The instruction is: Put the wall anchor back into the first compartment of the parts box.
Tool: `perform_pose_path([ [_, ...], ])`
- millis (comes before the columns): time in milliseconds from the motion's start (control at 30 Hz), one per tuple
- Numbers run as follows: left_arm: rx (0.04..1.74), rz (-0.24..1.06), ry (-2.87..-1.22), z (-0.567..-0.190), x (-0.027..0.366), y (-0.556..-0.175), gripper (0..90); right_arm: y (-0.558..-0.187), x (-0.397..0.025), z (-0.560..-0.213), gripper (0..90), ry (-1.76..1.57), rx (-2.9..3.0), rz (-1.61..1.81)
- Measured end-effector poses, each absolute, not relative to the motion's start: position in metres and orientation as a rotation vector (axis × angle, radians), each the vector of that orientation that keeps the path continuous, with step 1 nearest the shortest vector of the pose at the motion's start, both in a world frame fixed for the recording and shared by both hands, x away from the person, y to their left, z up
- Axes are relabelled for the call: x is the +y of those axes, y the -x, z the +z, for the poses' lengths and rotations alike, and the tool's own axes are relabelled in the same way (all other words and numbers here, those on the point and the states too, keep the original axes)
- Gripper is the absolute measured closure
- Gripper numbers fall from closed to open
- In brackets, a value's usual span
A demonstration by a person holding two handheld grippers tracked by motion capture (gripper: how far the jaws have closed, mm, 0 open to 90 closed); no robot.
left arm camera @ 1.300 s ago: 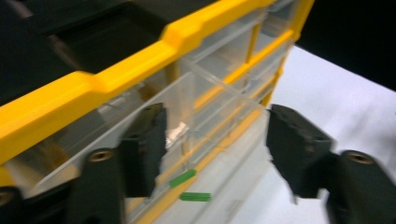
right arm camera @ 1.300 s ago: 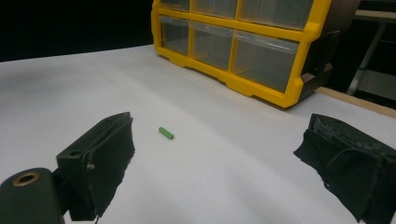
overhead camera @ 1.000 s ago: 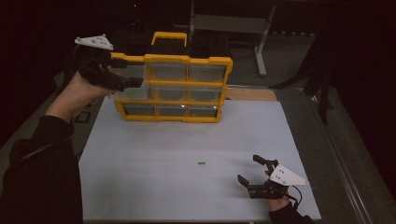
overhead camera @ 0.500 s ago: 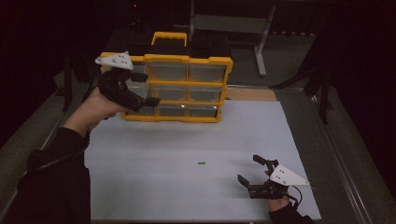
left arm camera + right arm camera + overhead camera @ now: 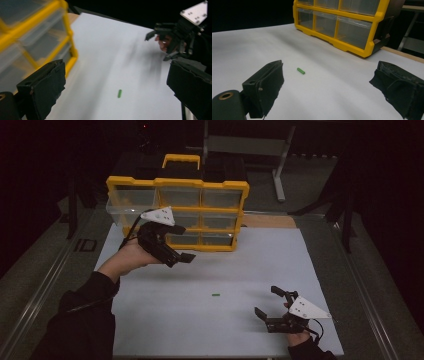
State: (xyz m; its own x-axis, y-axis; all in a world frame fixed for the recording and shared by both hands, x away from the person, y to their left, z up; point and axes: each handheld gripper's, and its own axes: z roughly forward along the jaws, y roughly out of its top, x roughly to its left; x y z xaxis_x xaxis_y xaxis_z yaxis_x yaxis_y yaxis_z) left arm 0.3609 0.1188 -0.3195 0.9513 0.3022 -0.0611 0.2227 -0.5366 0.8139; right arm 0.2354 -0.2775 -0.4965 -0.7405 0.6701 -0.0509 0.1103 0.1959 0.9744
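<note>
One item: green peg (image 5: 215,295), alone on white sheet (image 5: 200,330), between my grippers.
Handling: judged light, stiff, prone to roll; pinch across its middle.
Left gripper (image 5: 186,257): jaws apart, empty.
Right gripper (image 5: 267,305): jaws apart, empty.

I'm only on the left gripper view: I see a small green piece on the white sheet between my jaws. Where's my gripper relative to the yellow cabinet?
Observer: The high view puts the left gripper in the air before the yellow cabinet's lower left drawers, jaws open.
Operator: And the top left drawer?
Observer: It sticks out past the frame.
Operator: How does the other gripper stand?
Observer: The right gripper is low at the near right, open toward the green piece.
</note>
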Motion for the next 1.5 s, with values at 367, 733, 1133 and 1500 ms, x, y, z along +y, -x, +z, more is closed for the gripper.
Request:
perform_pose_path([
  [367,0.314,0.017,-2.190,-0.362,0.087,-0.353,1.5,-0.235,-0.278,-0.496,8.4,-0.730,2.006,1.574],
  [733,0.291,-0.037,-2.195,-0.392,0.065,-0.351,2.2,-0.235,-0.277,-0.497,8.4,-0.726,2.011,1.573],
  [1133,0.314,-0.046,-2.203,-0.433,0.048,-0.348,9.6,-0.236,-0.277,-0.497,8.4,-0.725,2.013,1.573],
  [1500,0.333,-0.046,-2.267,-0.479,0.042,-0.354,27.4,-0.236,-0.277,-0.498,8.4,-0.731,2.017,1.574],
])
